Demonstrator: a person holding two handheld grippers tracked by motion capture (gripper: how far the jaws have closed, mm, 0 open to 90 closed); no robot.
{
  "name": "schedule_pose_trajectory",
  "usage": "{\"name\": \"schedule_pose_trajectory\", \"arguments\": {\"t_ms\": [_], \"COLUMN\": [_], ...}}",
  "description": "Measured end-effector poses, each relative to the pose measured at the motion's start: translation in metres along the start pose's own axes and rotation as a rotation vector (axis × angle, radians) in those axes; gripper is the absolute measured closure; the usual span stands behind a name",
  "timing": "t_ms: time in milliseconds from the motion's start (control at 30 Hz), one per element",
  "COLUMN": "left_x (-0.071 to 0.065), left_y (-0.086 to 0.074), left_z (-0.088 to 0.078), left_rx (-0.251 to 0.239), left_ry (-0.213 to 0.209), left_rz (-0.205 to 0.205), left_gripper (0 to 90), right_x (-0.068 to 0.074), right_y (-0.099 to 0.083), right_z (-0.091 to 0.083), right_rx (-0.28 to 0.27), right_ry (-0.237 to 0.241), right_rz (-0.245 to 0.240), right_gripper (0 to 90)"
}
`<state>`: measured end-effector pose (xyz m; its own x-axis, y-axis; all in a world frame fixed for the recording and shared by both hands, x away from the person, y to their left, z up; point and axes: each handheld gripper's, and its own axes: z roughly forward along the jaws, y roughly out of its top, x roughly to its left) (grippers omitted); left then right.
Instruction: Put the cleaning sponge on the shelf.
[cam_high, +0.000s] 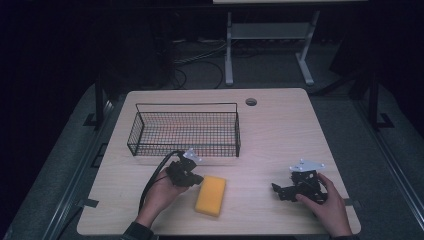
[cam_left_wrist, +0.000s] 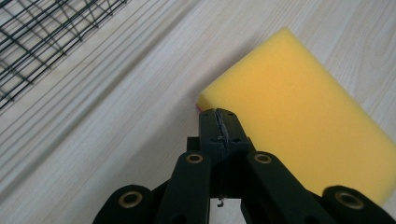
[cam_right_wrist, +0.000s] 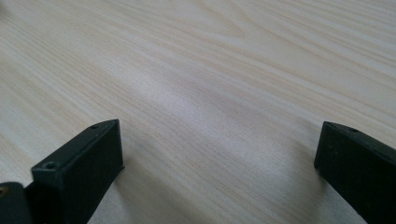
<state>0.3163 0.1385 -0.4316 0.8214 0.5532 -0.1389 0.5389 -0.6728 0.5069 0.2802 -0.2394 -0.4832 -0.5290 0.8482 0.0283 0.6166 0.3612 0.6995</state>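
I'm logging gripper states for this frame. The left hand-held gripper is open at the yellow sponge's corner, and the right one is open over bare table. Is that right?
Not quite. The left hand-held gripper is shut, not open: the left gripper view shows its jaws pressed together at the corner of the yellow sponge. The rest holds: the right hand-held gripper is open over bare table.

**Sponge and basket on the table**

Flat yellow rectangular foam sponge lying near the front edge of the pale wood table, angled a bit. Black wire mesh basket sits upright behind it, well apart, looks empty
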Motion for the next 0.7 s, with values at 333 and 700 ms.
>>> {"name": "schedule_pose_trajectory", "arguments": {"t_ms": [333,700], "left_x": [-0.003,-0.009], "left_y": [0.009,0.019], "left_z": [0.008,0.016], "left_rx": [0.003,0.005], "left_ry": [-0.012,-0.026], "left_rz": [0.013,0.028], "left_gripper": [89.6,89.6], "right_x": [0.0,0.0], "right_y": [0.0,0.0], "right_z": [0.0,0.0], "right_rx": [0.0,0.0], "right_ry": [0.0,0.0], "right_rz": [0.0,0.0], "right_gripper": [0.3,0.3]}}
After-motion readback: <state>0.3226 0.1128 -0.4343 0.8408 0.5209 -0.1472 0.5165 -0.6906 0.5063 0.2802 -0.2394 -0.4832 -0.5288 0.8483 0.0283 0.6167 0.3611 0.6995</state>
